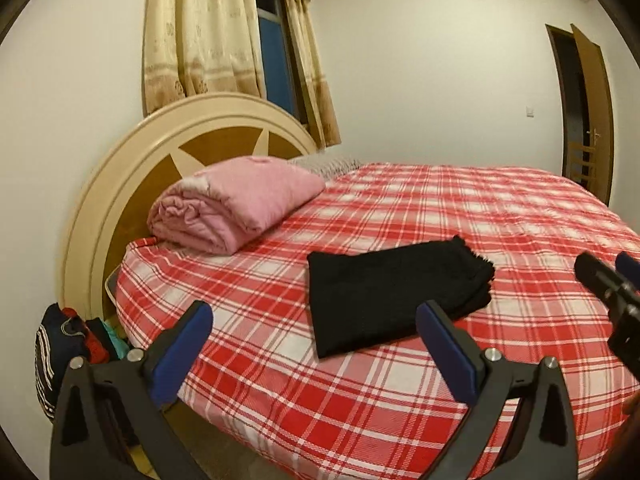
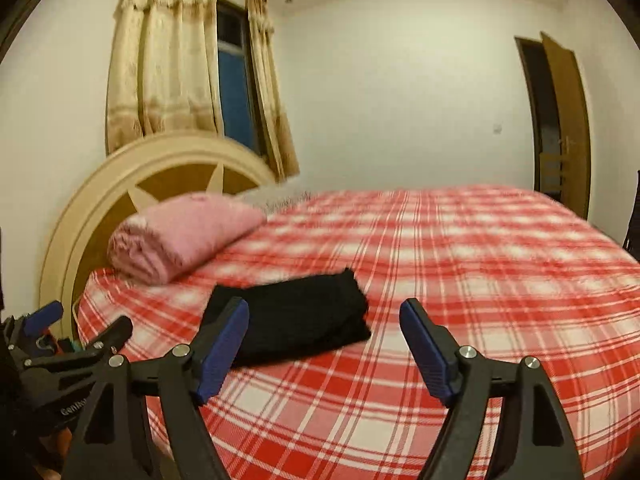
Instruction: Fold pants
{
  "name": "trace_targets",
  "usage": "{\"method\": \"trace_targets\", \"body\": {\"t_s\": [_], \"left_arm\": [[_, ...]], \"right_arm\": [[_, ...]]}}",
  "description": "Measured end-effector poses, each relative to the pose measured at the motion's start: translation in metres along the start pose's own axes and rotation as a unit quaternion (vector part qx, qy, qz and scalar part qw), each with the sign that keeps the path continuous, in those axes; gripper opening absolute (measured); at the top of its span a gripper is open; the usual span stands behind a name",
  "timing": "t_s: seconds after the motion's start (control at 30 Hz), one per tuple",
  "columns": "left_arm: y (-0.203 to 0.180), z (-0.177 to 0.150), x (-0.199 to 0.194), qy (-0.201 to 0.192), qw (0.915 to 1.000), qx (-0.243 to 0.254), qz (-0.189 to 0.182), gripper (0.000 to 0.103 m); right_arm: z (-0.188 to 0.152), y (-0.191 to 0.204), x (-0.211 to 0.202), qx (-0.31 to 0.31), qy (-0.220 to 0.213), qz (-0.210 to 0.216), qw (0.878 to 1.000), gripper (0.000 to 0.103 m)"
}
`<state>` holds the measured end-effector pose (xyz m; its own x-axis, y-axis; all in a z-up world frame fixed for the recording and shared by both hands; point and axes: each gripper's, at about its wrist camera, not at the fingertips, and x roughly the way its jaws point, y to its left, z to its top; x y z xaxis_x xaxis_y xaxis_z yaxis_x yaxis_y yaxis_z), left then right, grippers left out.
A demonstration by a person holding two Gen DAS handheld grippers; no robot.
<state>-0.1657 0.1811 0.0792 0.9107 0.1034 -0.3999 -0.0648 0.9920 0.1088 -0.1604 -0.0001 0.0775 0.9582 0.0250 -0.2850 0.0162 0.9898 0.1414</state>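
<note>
The black pants (image 1: 394, 294) lie folded into a compact rectangle on the red plaid bed (image 1: 460, 220), near its front edge. They also show in the right wrist view (image 2: 304, 320). My left gripper (image 1: 314, 320) is open and empty, held back from the pants, just off the bed's front. My right gripper (image 2: 324, 316) is open and empty, also held back from the pants. The right gripper shows at the right edge of the left wrist view (image 1: 608, 276). The left gripper shows at the left edge of the right wrist view (image 2: 86, 318).
A folded pink blanket (image 1: 236, 204) lies at the head of the bed by the round headboard (image 1: 132, 168). Bags and clothes (image 1: 64, 344) sit on the floor beside the bed. Curtains (image 1: 200, 32) and a window are behind; a brown door (image 1: 588, 112) stands open at right.
</note>
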Motion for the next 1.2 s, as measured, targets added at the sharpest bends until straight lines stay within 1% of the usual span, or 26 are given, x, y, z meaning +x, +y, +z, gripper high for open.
{"method": "trace_targets", "body": {"t_s": [0.1,0.17,0.5,1.2], "left_arm": [[-0.002,0.001,-0.004,-0.004,1.0000,0.001,0.003,0.103],[-0.003,0.000,-0.006,-0.006,1.0000,0.002,0.004,0.103],[-0.003,-0.001,-0.008,-0.003,1.0000,0.000,0.006,0.103],[-0.001,0.000,-0.007,0.003,1.0000,0.002,0.008,0.103]], "right_arm": [[0.004,0.002,-0.008,-0.001,-0.017,0.000,1.000,0.080],[0.004,0.001,-0.011,0.003,-0.021,0.001,1.000,0.080],[0.001,-0.002,-0.012,0.012,-0.016,0.002,1.000,0.080],[0.002,0.002,-0.015,0.009,-0.021,0.005,1.000,0.080]]}}
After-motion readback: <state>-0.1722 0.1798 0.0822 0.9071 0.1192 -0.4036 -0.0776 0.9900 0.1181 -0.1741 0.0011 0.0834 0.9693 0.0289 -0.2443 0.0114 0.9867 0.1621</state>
